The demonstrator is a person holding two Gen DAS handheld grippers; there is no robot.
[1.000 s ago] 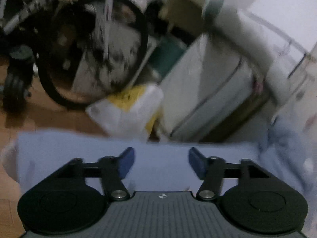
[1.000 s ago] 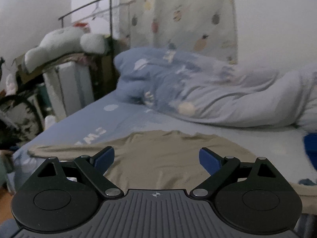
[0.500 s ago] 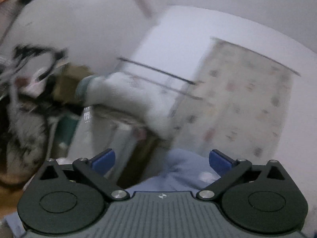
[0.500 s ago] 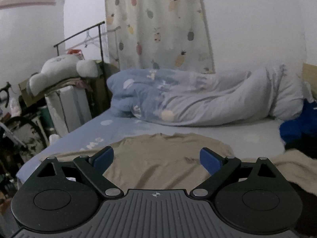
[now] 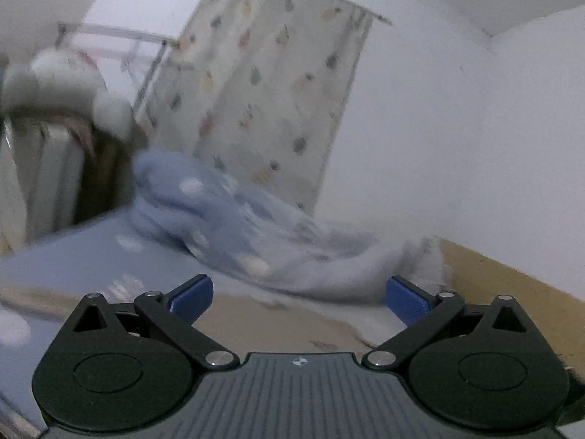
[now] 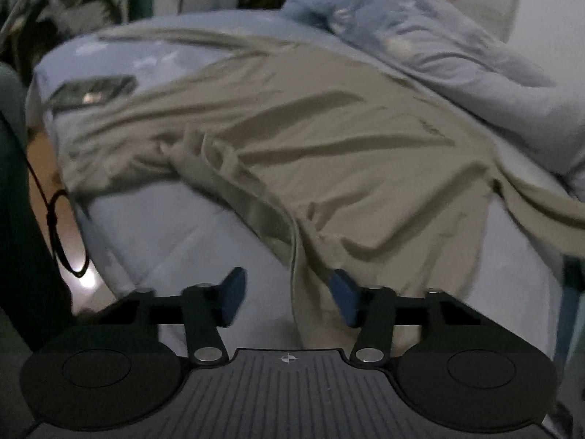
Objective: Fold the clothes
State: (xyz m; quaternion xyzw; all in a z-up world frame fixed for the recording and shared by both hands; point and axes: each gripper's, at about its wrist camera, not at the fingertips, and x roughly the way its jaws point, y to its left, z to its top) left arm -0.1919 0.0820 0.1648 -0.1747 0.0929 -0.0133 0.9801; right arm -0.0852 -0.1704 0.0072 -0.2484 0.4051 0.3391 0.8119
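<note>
While both hand-held grippers [image 5: 299, 298] [image 6: 289, 294] gape, a duvet [image 6: 438, 33] borders the shirt [image 6: 329, 128].

A bed with a pale blue patterned sheet [image 6: 157, 226] fills the frame. A wrinkled beige garment [image 6: 329, 139] lies spread across its centre; a rumpled blue duvet [image 6: 438, 47] sits upper right.

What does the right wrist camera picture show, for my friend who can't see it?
A wrinkled tan shirt lies spread over a light blue bed, its hem hanging toward the camera. The right tongs are open, with that hem between their blue tips. A rumpled blue blanket sits behind.
</note>
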